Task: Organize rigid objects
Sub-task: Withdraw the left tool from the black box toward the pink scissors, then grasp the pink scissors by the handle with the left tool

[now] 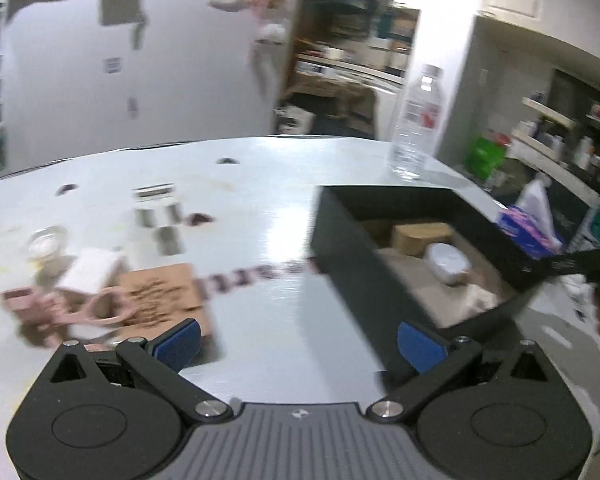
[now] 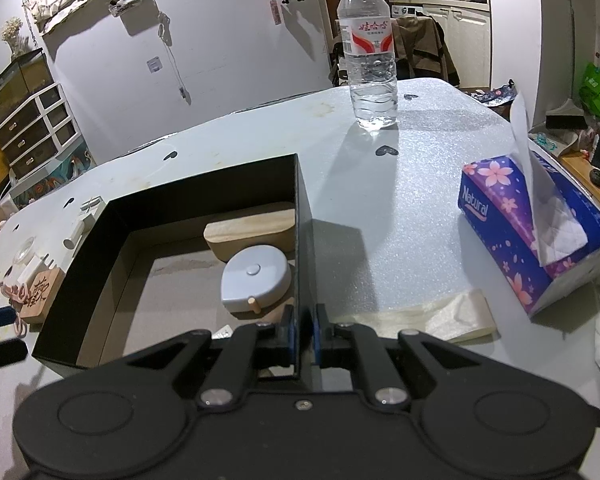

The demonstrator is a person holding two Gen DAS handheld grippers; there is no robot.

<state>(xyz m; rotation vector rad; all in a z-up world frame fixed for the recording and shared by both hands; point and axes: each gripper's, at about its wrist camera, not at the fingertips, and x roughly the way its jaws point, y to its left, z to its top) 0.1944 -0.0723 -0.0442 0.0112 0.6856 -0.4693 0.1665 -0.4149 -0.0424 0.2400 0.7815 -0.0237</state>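
Table (image 2: 420,208): pale, glittery top, lying under both grippers and bearing everything listed here.

Box (image 2: 80,280): black, open-topped, sitting ahead of the right gripper and to the right of the left one. Its near right wall is standing between the right gripper's pads.

Tissue pack (image 2: 540,240): purple with pink blossoms, a tissue sticking up, lying to the right of the right gripper and apart from the box.

Bottle (image 2: 370,52): clear, white cap, red label, standing upright far ahead of the right gripper, beyond the box.

Right gripper (image 2: 303,330): pressed nearly together, pinching the box wall edge-on.

Left gripper (image 1: 300,340): blue pads spread wide, nothing between them, hovering over bare table just left of the box; the view is blurring.

Wooden block (image 2: 252,224): pale, rounded, lying inside the box at its far right corner.

Grey case (image 2: 256,276): rounded, with a button and a small peg, resting inside the box against the block and beside the right wall.

Plaque (image 1: 160,296): brown, carved, lying ahead-left of the left gripper, outside the box.

Pink items (image 1: 60,312): blurred, lying just left of the plaque.

Jar (image 1: 156,208): small, farther ahead-left; details unclear.
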